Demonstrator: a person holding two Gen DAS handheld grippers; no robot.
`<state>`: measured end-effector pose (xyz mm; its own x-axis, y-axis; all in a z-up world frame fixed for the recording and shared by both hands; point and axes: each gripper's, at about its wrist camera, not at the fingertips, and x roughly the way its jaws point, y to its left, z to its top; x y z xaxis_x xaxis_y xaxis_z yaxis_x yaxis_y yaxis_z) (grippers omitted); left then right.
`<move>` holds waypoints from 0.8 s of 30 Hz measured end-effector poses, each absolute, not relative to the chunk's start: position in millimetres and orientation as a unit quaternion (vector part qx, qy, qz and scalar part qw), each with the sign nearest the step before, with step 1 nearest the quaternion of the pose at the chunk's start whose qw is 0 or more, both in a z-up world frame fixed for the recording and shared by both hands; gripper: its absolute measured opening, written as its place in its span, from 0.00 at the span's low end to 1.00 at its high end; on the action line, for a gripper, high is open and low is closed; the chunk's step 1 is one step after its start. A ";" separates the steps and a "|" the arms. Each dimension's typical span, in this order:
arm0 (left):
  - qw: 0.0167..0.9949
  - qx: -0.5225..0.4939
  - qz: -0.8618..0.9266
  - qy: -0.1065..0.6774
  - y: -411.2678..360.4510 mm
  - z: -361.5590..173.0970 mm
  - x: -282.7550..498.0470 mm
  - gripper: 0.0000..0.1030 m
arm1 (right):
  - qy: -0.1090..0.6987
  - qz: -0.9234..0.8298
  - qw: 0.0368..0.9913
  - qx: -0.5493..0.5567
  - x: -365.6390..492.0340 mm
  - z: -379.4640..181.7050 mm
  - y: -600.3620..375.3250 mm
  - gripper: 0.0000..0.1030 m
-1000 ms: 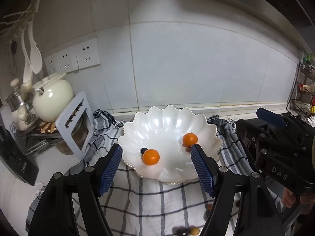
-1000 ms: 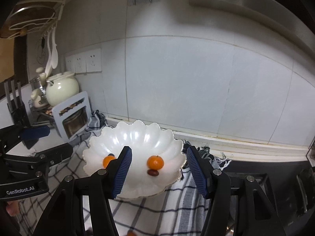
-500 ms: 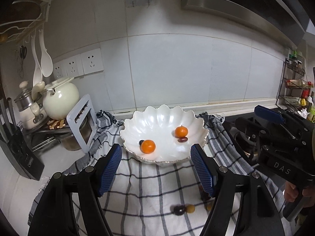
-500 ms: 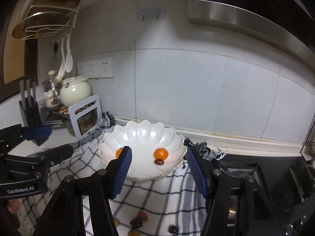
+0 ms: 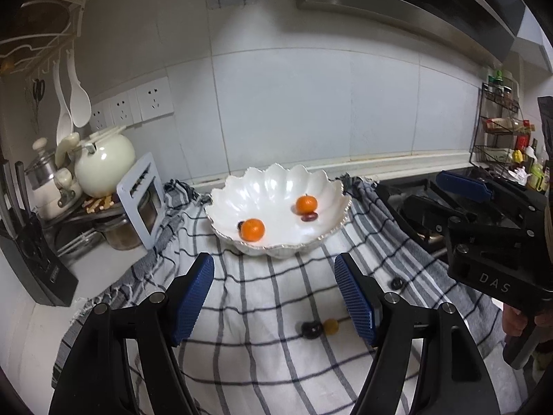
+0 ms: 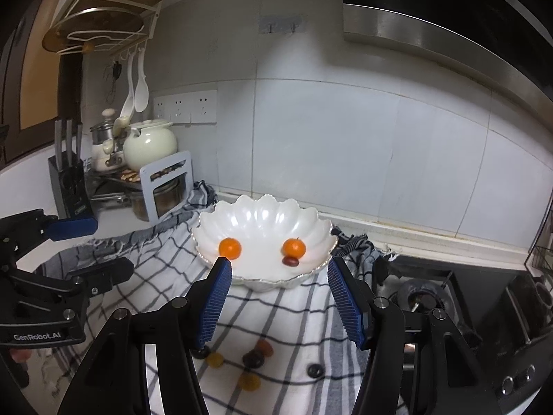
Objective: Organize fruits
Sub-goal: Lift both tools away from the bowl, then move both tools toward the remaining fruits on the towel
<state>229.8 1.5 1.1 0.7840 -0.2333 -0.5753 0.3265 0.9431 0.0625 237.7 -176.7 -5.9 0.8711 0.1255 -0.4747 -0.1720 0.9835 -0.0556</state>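
The small loose fruits (image 6: 254,358) lie on the checked cloth (image 5: 262,352) near the worktop's front edge, short of the white bowl (image 6: 311,218); round, they could roll off if nudged. The left gripper (image 5: 274,299) and right gripper (image 6: 278,302) both stand spread, holding and touching nothing.

Cream teapot (image 6: 150,147) far left on rack; knife block (image 6: 71,186) left of it; white spoons (image 6: 138,86) hang above; wall sockets (image 6: 186,106) on tile; stove burner (image 6: 423,294) right; spice rack (image 5: 501,131) far right.
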 end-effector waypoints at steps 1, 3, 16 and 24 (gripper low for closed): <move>0.940 0.080 -0.151 0.294 2.4 -0.7 228.0 0.70 | 0.244 0.077 0.966 -0.046 236.1 -7.4 -176.0 0.58; 0.937 0.081 -0.156 0.301 3.7 -5.7 225.0 0.70 | 0.251 0.079 0.964 -0.041 231.5 -12.3 -174.5 0.58; 0.924 0.108 -0.182 0.317 0.9 -39.8 214.3 0.69 | 0.312 0.087 0.946 -0.029 223.3 -53.4 -171.2 0.58; 0.914 0.122 -0.203 0.329 -3.3 -64.6 218.9 0.68 | 0.339 0.072 0.937 -0.026 223.1 -80.7 -170.3 0.58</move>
<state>218.9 -3.3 -64.6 0.7010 -0.2906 -0.6513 0.4508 0.8882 0.0890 223.1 -170.3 -80.7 0.7591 0.1179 -0.6401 -0.1536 0.9881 -0.0001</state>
